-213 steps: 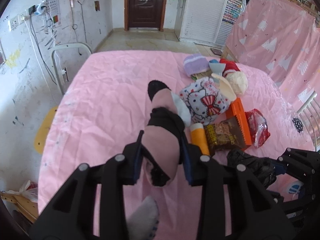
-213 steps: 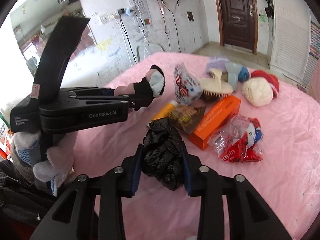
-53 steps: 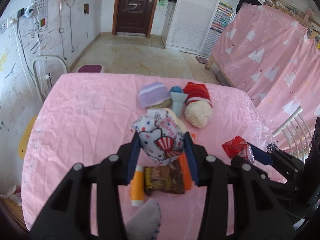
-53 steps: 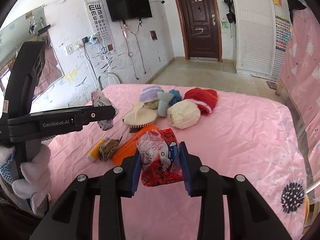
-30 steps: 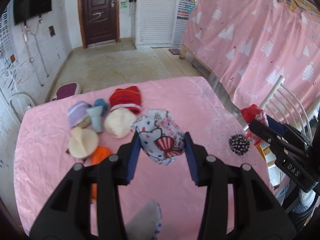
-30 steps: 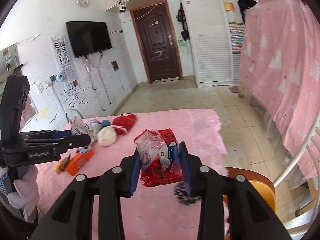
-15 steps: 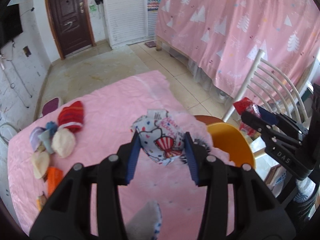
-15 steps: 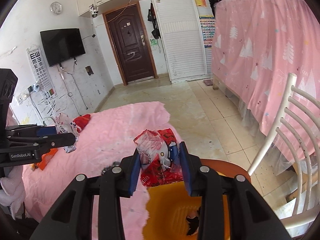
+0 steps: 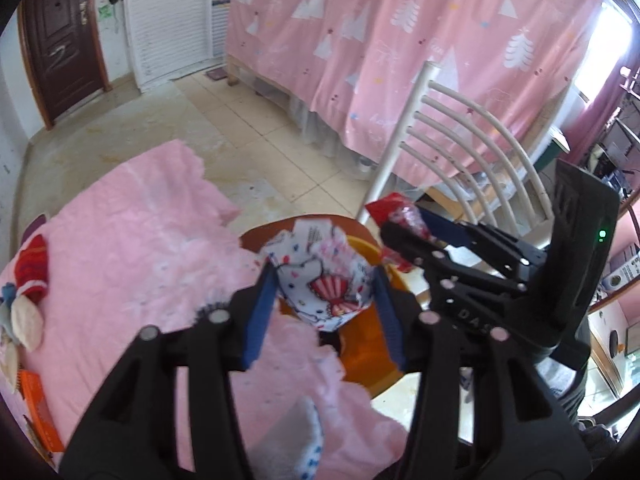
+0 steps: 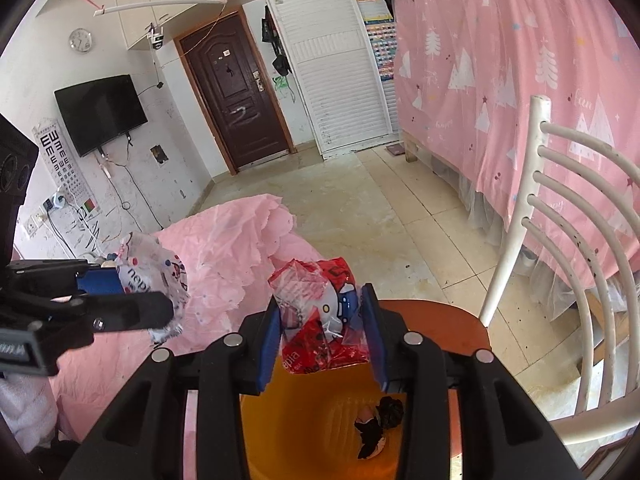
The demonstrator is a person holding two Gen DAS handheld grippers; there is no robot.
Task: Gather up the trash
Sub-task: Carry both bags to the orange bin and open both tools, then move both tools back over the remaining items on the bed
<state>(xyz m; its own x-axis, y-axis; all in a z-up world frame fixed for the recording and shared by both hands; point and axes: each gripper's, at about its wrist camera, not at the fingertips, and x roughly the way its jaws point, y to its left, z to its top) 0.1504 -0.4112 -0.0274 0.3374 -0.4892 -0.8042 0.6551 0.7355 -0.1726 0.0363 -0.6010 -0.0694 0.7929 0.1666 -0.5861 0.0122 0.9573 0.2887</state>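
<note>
- Left wrist view. Left tongs (image 9: 324, 308): jaws opening, with a white cartoon-print wrapper (image 9: 322, 276) between the blue pads; the pads look to be just parting from it, so the hold appears to be letting go. Held above the orange bin (image 9: 362, 354), which stands on the floor just beside the edge of the pink-covered desk (image 9: 132, 256); judged placement: over the bin mouth so the wrapper falls inside.
- Same view. Right tongs (image 9: 400, 226): seen from the side to the right, a red wrapper (image 9: 396, 212) at their tips, also above the bin. A white chair (image 9: 460, 152) stands behind it.
- Same view, far left of the desk: a red knit hat (image 9: 34, 268), a cream ball (image 9: 26, 322) and an orange box (image 9: 38, 412), not collected.
- Right wrist view. Right tongs (image 10: 324, 332): jaws opening, the red wrapper (image 10: 320, 316) between the pads and seemingly touching both; pointed down into the bin (image 10: 312, 432) directly below, so release should drop it in.
- Same view. Bin contents: a dark crumpled item (image 10: 380, 420) lies at the bottom, trash already in.
- Same view. Left tongs (image 10: 132, 300): enter from the left with the white wrapper (image 10: 152, 276) at their tips, over the desk edge (image 10: 232, 248) near the bin.
</note>
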